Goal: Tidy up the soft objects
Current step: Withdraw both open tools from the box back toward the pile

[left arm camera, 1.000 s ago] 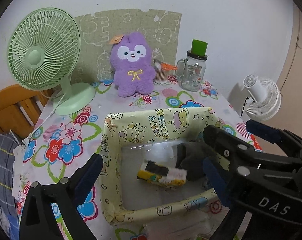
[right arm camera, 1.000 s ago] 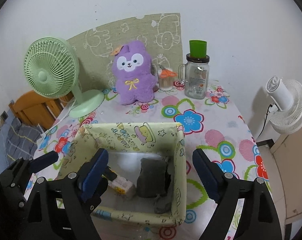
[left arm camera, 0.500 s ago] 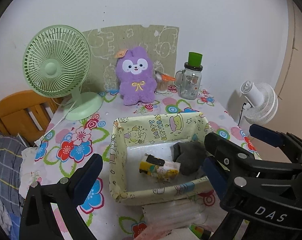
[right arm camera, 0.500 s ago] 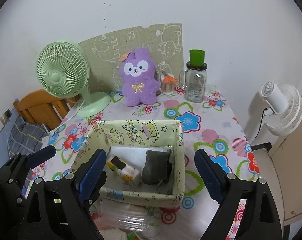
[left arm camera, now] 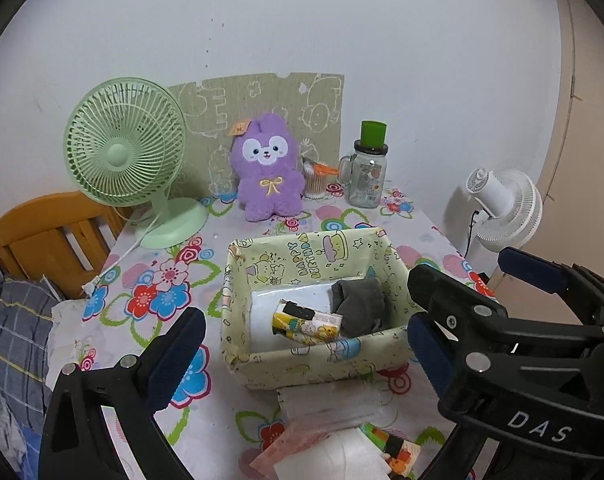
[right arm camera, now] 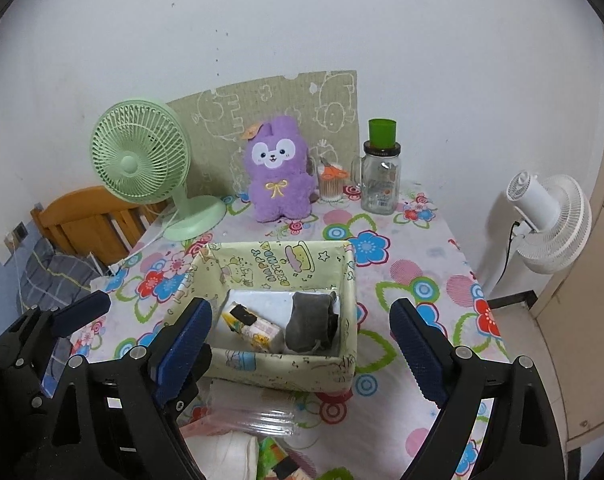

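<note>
The box [right arm camera: 344, 280] sits ahead of both grippers, centred on the table [right arm camera: 418, 248]. Inside it lie a grey sock [right arm camera: 312, 322] on the right and a printed tissue pack [right arm camera: 258, 330] on the left, touching. More soft items — a clear bag [right arm camera: 254, 416] and a white cloth [right arm camera: 234, 454] — lie just below the grippers, nearer than the box.

The right gripper [right arm camera: 300, 346] is spread wide and holds nothing. The left gripper [left arm camera: 302, 354] is likewise spread and empty.

Risks:
- The bag is slippery; a shallow pinch may lose it.
- The right gripper's left finger hangs close to the box's near wall — a low reach could shove the box.
- The plush [right arm camera: 280, 172] stands beside a jar [right arm camera: 380, 182] beyond the box; a careless reach may tip the jar.
</note>
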`<state>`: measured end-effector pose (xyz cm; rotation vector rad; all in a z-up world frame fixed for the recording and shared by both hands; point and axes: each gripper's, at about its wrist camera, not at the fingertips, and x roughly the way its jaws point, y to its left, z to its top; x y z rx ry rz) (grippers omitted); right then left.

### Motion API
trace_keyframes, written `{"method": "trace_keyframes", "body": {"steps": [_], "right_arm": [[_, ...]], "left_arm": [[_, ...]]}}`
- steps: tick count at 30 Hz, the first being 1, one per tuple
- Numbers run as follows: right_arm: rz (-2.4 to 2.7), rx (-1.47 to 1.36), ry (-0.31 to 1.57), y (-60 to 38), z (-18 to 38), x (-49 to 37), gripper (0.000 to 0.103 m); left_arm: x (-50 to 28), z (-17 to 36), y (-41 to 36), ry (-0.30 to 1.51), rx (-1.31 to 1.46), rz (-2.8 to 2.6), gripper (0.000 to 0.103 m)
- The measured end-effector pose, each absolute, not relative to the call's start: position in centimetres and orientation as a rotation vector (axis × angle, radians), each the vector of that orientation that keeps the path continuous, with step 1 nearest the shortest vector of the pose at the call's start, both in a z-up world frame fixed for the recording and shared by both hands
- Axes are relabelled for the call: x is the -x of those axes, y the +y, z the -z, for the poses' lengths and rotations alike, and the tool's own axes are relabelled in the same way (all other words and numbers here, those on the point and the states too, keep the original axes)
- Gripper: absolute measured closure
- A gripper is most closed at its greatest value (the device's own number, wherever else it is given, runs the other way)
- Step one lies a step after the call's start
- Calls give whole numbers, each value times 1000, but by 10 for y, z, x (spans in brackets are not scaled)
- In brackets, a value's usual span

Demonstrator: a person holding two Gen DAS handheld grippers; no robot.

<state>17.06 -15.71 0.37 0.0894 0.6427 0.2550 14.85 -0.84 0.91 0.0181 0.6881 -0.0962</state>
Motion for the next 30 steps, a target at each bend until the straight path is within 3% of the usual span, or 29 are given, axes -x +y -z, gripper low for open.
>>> {"method": "trace_keyframes", "body": {"steps": [21,30], "right_arm": [[-230,-74,593,-159,-11,-102,9],[-203,-64,557,-159,-9,-78,2]], "left_arm": [[-87,-15,-11,642,-29,91,1],[-66,-13,-12,613,-36,101,1]]}}
